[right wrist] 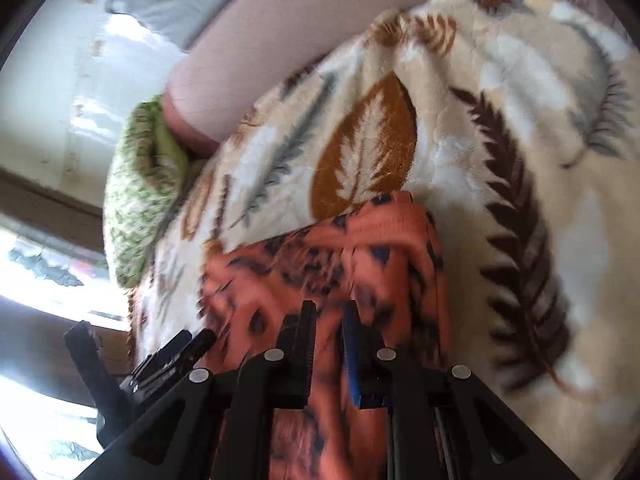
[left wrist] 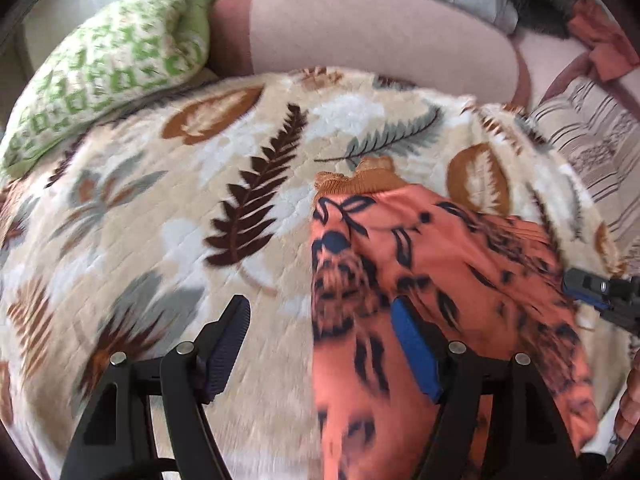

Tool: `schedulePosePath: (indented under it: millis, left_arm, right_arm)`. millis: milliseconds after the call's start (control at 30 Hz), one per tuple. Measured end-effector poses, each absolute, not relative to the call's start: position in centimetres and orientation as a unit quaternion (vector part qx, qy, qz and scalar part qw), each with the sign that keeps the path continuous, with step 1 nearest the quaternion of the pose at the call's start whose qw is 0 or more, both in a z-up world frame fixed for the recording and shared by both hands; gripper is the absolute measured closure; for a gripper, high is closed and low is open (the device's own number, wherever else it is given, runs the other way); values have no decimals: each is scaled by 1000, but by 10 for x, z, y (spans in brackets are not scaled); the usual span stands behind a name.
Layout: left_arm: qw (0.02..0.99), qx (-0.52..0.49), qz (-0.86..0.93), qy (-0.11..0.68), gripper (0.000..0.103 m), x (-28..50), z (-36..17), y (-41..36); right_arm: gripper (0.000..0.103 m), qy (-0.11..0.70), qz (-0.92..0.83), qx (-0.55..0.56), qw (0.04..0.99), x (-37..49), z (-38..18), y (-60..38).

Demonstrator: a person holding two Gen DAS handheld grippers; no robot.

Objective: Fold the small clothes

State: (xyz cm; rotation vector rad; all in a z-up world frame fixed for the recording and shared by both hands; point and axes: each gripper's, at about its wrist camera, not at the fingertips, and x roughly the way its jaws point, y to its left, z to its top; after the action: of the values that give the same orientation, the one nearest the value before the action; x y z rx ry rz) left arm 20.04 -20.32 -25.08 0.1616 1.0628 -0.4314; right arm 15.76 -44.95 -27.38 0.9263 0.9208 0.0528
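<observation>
A small orange garment (left wrist: 432, 264) with dark blue leaf print and a brown ribbed cuff lies on the leaf-patterned blanket (left wrist: 192, 208). My left gripper (left wrist: 320, 320) is open wide just above the garment's left edge; its right finger is over the cloth, its left finger over the blanket. In the right wrist view the garment (right wrist: 344, 248) lies under my right gripper (right wrist: 328, 320), whose jaws stand a narrow gap apart over the cloth; nothing shows clamped between them. The right gripper also shows in the left wrist view (left wrist: 604, 292) at the garment's right edge. The left gripper shows at the lower left of the right wrist view (right wrist: 160, 360).
A green-and-white patterned pillow (left wrist: 108, 64) lies at the blanket's far left. A pink sofa back (left wrist: 360, 28) runs behind. Striped fabric (left wrist: 592, 144) and more clothes (left wrist: 600, 36) lie at the right. A bright window (right wrist: 48, 272) shows left in the right wrist view.
</observation>
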Motion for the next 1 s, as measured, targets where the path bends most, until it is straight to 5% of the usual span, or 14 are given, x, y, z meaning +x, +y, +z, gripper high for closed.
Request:
schedulePosePath:
  millis: [167, 300, 667, 733, 767, 800, 1000]
  left_arm:
    - [851, 102, -211, 469, 25, 133, -238, -183]
    - [836, 138, -199, 492, 21, 119, -263, -185]
    - [897, 113, -207, 374, 21, 71, -143, -161]
    - [903, 113, -205, 361, 21, 66, -132, -158]
    - [905, 112, -205, 356, 21, 63, -126, -156]
    - [906, 110, -206, 353, 21, 61, -123, -154]
    - [911, 100, -206, 342, 21, 48, -102, -141]
  right_arm:
    - [86, 426, 52, 407, 806, 84, -257, -410]
    - [73, 468, 31, 387, 794, 62, -294, -380]
    - [70, 385, 25, 323, 864, 16, -184, -365]
    - [58, 366, 16, 305, 879, 10, -165, -358]
    - [38, 353, 12, 303, 885, 5, -158, -356]
    - [33, 338, 11, 303, 891, 0, -150, -354]
    - [33, 320, 15, 279, 905, -9, -124, -337]
